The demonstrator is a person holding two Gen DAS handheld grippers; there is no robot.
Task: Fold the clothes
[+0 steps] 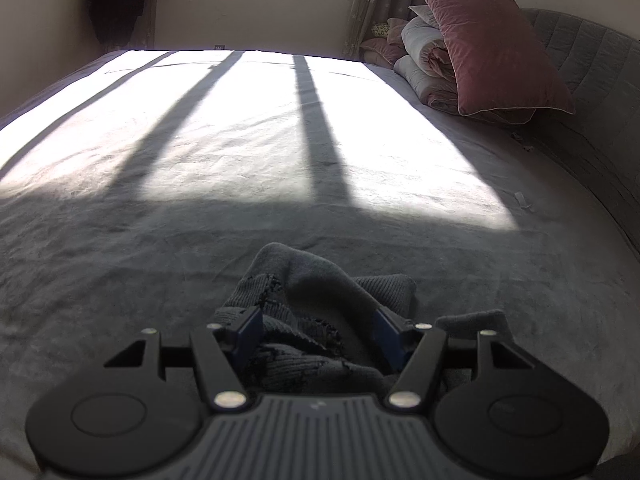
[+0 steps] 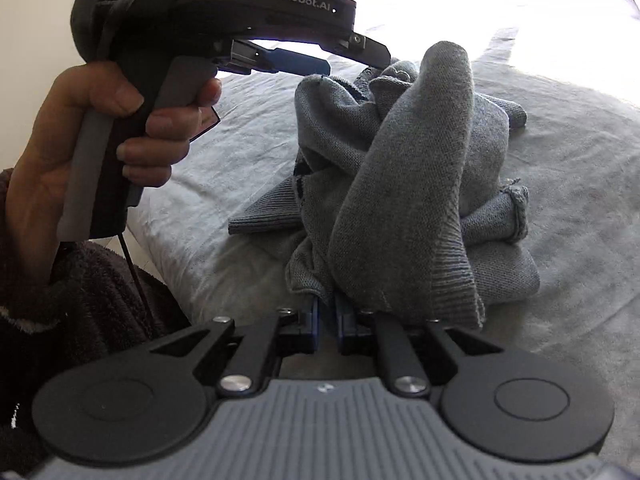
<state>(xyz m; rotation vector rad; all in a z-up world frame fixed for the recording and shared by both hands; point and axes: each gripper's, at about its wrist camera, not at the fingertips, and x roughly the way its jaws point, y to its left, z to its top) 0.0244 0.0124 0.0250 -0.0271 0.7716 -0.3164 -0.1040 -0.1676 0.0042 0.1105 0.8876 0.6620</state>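
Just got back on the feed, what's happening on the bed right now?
A person is working a crumpled grey knit sweater on the bed with two handheld tools. The left tool stands open above the heap, with loose folds between its blue fingers, so it is not gripping. The right tool is nearly closed at the near edge of the heap; whether it pinches fabric can't be told. The sweater is still bunched, not yet spread or folded. A pink pillow rests on bedding by the headboard.

Brand: "GenRobot.AI", white letters along the top of the left gripper (image 2: 316, 65).
Partial mark: possibly "DAS", on its rear housing, cut off.
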